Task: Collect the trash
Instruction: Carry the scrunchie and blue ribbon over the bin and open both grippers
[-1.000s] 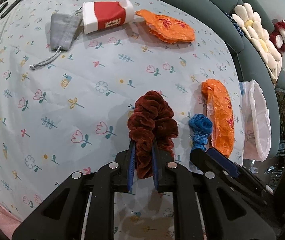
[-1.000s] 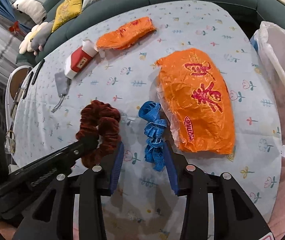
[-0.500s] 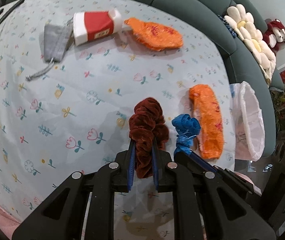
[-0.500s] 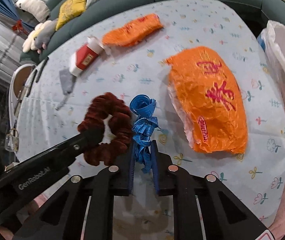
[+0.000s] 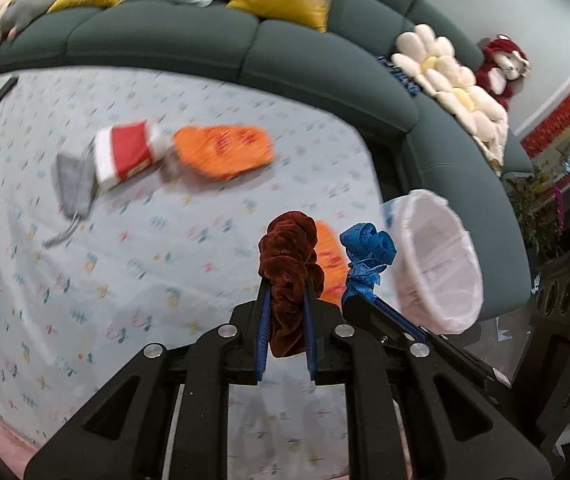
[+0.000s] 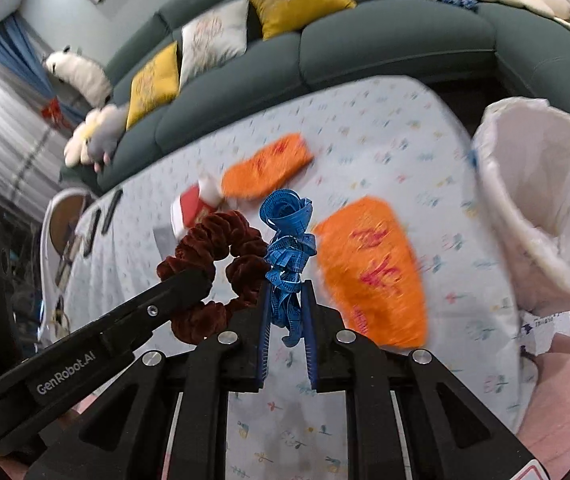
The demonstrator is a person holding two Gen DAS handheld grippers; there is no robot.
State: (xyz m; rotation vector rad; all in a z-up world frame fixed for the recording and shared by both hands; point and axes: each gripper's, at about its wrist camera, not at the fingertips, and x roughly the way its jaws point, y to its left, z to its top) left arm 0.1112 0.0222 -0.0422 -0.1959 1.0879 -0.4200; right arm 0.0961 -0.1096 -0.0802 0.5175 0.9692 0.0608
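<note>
Change since a second ago: both grippers have lifted off the floral tablecloth (image 5: 85, 280); the right gripper's jaws, then spread around the blue tape, have now closed on it.
Left gripper (image 5: 287, 320): jaws drawn close, pinching a dark red velvet scrunchie (image 5: 289, 256), which hangs clear above the cloth.
Right gripper (image 6: 287, 312): jaws nearly together, clamping a crumpled blue measuring tape (image 6: 287, 240), also raised off the table.
Trash bin (image 6: 545, 208): a container lined with a white bag stands at the table's right edge, mouth open, near both held items.
Left on the table: a large orange wrapper (image 6: 373, 272) just beside the grippers, a second orange wrapper (image 5: 223, 152) farther off next to a red and white carton (image 5: 125, 156), and a grey pouch (image 5: 73, 188).
Step in hand: carrying two picked pieces, apparently toward the bin.
Next move: likely swing both grippers right over the bag's mouth, then open the jaws so each piece drops inside.
</note>
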